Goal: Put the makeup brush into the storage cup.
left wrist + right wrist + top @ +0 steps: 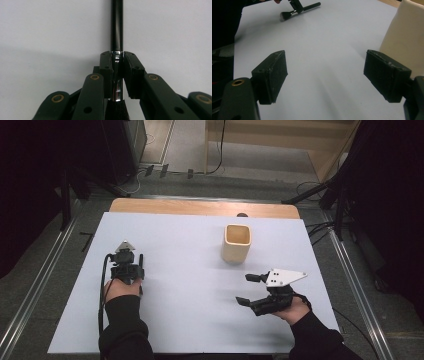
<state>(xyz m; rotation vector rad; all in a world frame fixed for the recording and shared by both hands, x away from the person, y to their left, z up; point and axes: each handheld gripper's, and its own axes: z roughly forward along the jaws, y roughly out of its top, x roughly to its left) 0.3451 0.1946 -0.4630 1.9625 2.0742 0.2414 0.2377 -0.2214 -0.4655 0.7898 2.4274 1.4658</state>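
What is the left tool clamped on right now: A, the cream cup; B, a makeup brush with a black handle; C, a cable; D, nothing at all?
B: the left tool has its pads pressed on the shiny metal collar of the makeup brush, whose black handle runs on past them across the table, while the cream cup stands apart.

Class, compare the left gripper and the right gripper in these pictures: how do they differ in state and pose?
The left gripper is shut on a makeup brush, its pads pressing the shiny metal collar; the right gripper stands wide open with nothing between its pads. The left gripper points away from the person, while the right gripper points sideways towards the table's middle, beside the cream cup. Both are black, hand-held and over the pale sheet.
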